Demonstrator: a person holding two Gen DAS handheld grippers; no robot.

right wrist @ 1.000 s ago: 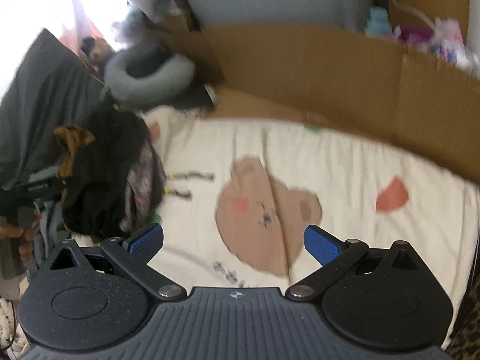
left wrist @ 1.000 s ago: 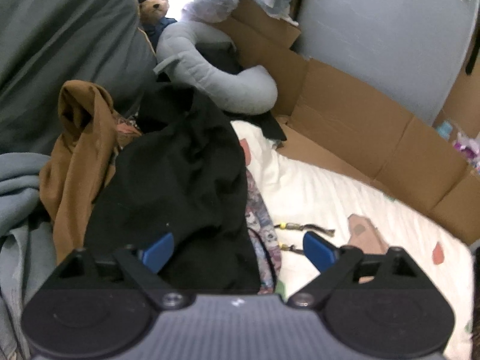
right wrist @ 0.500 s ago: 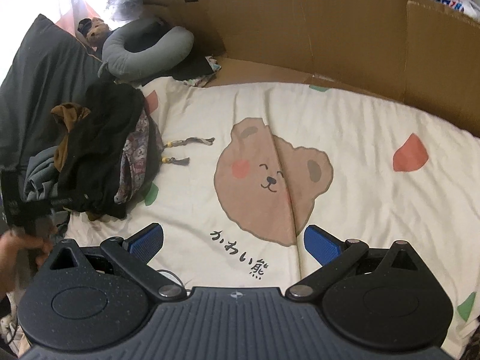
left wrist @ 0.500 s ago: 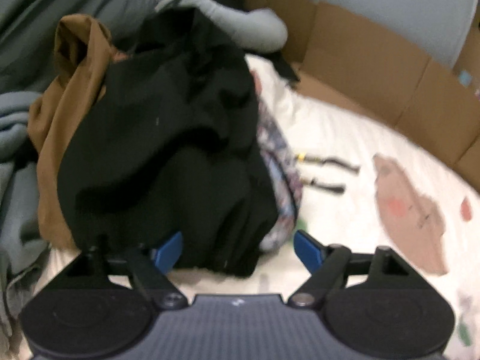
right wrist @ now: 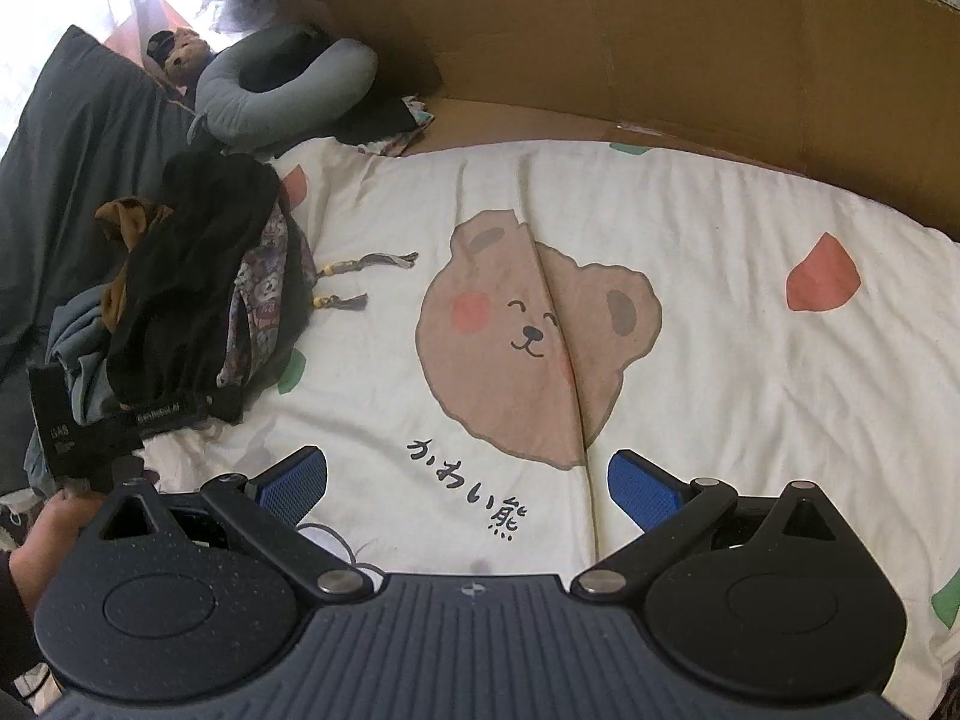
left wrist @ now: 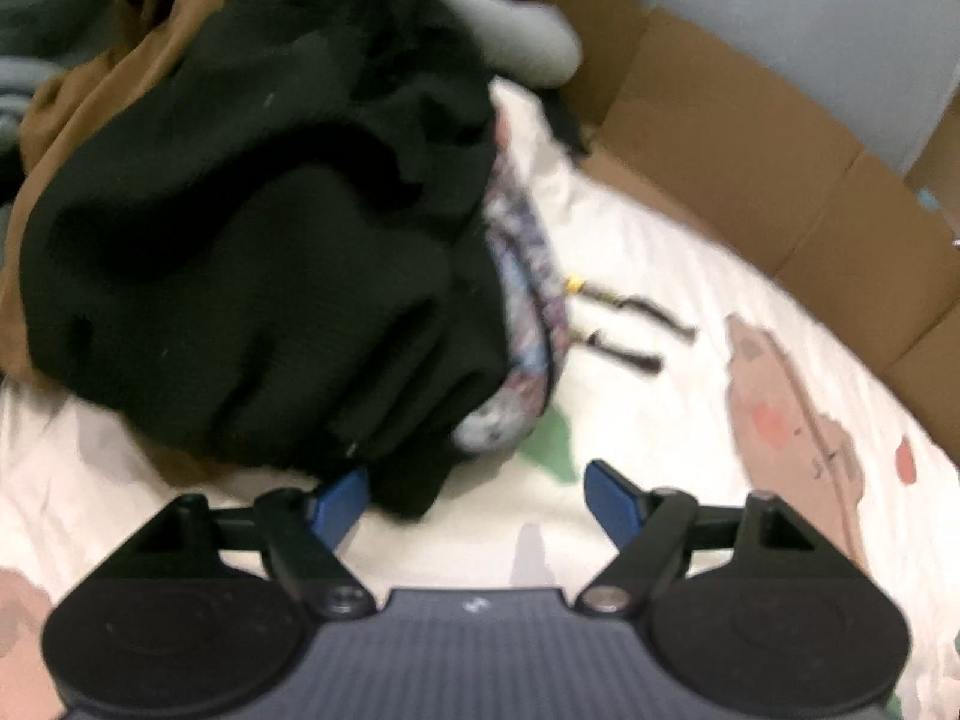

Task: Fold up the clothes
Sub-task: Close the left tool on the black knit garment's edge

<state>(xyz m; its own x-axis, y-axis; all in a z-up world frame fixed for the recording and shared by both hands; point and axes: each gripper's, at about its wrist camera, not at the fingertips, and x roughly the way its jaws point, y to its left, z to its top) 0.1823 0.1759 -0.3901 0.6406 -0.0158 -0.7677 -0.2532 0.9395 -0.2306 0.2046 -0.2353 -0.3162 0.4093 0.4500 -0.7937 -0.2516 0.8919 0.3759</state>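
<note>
A heap of clothes lies at the left of the bed: a black garment point(left wrist: 252, 240) on top, a brown one point(left wrist: 90, 84) behind it and a patterned one point(left wrist: 522, 300) at its right edge. My left gripper point(left wrist: 477, 495) is open, low over the sheet at the black garment's near hem, its left finger next to the cloth. In the right wrist view the heap point(right wrist: 186, 276) lies far left. My right gripper point(right wrist: 468, 480) is open and empty above the bear print point(right wrist: 534, 330), and the left gripper body point(right wrist: 90, 426) shows beside the heap.
A cream bedsheet point(right wrist: 750, 372) with coloured shapes covers the bed. Cardboard panels point(right wrist: 660, 42) wall the far side. A grey neck pillow point(right wrist: 282, 90), a small plush toy point(right wrist: 180, 51) and a dark pillow point(right wrist: 78, 138) sit at the back left. Two tasselled cords point(right wrist: 360, 279) lie by the heap.
My left gripper has pulled back and dropped toward the near hem of the black garment. My right gripper has tilted down over the bear print. Both stayed open.
</note>
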